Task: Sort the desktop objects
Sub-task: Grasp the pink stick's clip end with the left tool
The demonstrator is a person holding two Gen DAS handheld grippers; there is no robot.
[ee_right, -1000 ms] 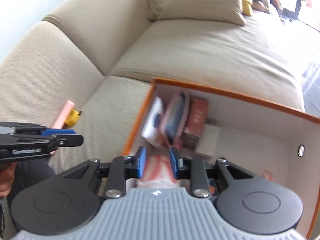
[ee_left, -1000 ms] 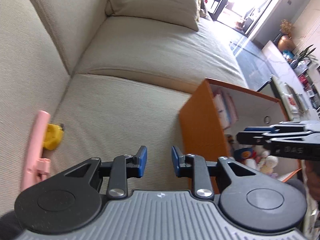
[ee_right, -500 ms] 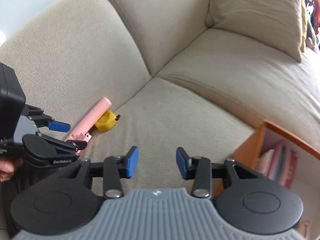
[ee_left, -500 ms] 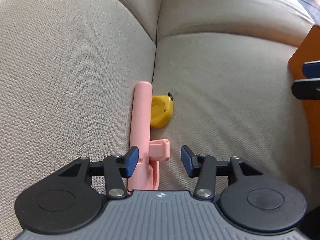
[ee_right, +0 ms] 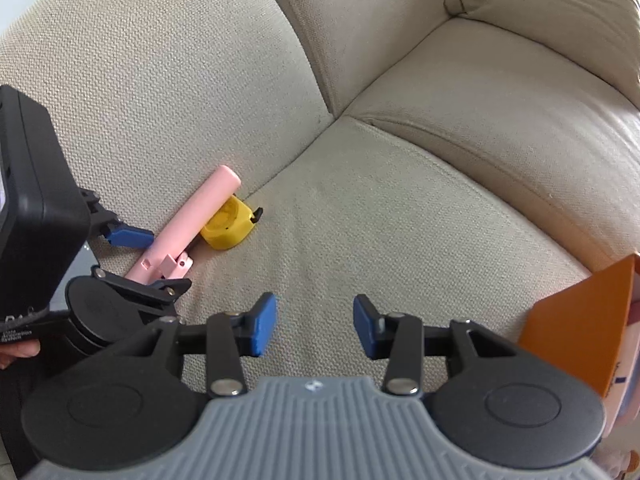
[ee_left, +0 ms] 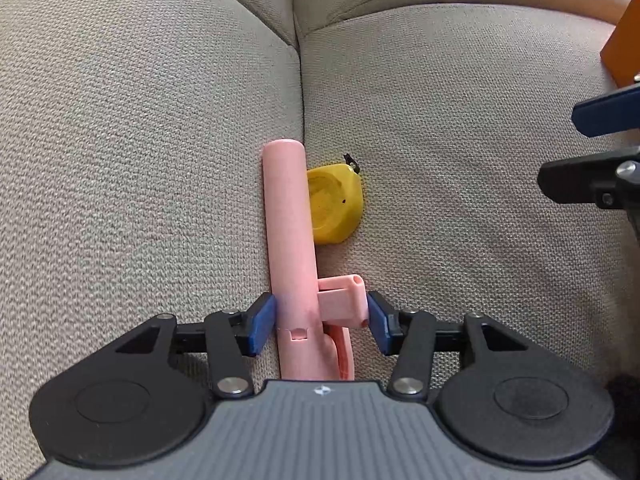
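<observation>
The long pink plastic tube-shaped tool is straddled by the left gripper, pads not clamped; the right gripper is held released, empty. No legible writing is seen.

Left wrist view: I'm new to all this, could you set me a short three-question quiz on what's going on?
1. True or false: the left gripper has lifted the pink tool off the sofa.
2. What touches the pink tool's side? A) yellow tape measure B) orange box C) right gripper
3. Fill in: the right gripper holds ____.

Key: 1 false, it lies on the sofa between open jaws; 2 A; 3 nothing.
</observation>
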